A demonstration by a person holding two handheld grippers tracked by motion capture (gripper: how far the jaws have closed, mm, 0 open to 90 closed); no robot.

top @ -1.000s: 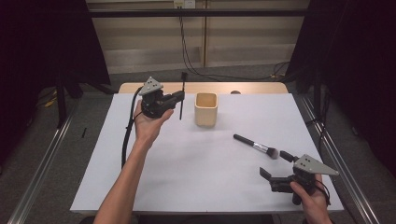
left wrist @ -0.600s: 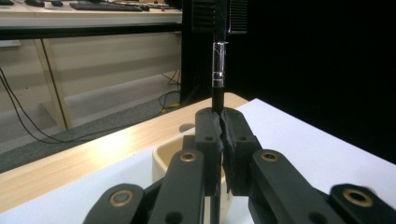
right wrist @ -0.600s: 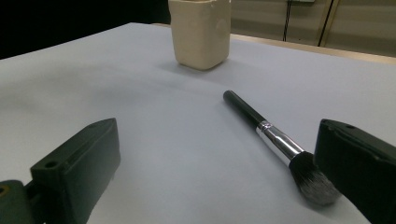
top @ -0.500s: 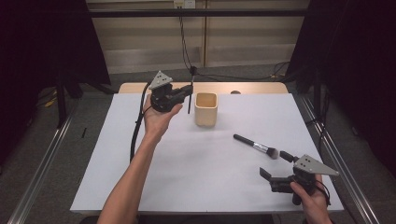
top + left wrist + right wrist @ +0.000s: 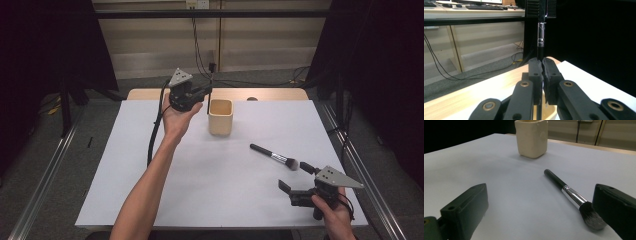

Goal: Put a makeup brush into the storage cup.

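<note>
My left gripper (image 5: 207, 92) is raised at the back of the table, just left of the cream cup (image 5: 220, 116), and is shut on a thin black brush (image 5: 210, 94) that stands upright. In the left gripper view the jaws (image 5: 542, 66) pinch the brush's handle, its silver ferrule (image 5: 541, 37) rises above them, and the cup's rim (image 5: 550, 113) shows below. My right gripper (image 5: 295, 176) rests open near the front right. A black makeup brush (image 5: 272, 156) lies flat beside it. In the right gripper view that brush (image 5: 569, 193) lies between the spread jaws (image 5: 541, 205), with the cup (image 5: 532, 137) farther off.
A white mat (image 5: 125, 175) covers the table; a wooden strip (image 5: 280, 94) shows along its back edge. A black cable (image 5: 152, 135) trails from the left gripper across the mat. Metal rails run along both sides of the table.
The left hand has carried the upright brush to the right, from well left of the cup to right beside its rim. The right gripper has stayed in place.
</note>
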